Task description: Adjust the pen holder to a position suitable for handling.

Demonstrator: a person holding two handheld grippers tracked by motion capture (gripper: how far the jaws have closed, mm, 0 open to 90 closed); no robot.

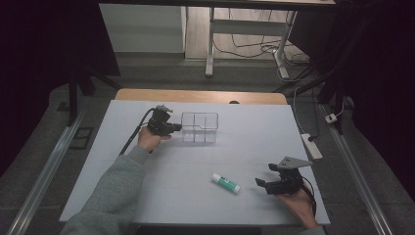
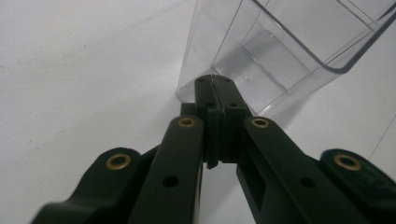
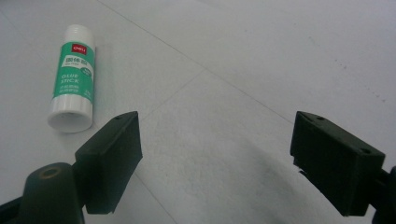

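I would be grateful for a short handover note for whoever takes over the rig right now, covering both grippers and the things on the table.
Left gripper: jaws shut, tips at the left wall of the clear divided box; whether they pinch the wall or only touch it I cannot tell.
Right gripper: jaws wide open, nothing between them, low over the table at the near right.
Glue stick: lies on its side on the table, left of the right gripper, apart from its jaws.
Done: the box looks steadied; its compartments appear empty.
Left, probably: grasp the glue stick with the right gripper and place it in the box.
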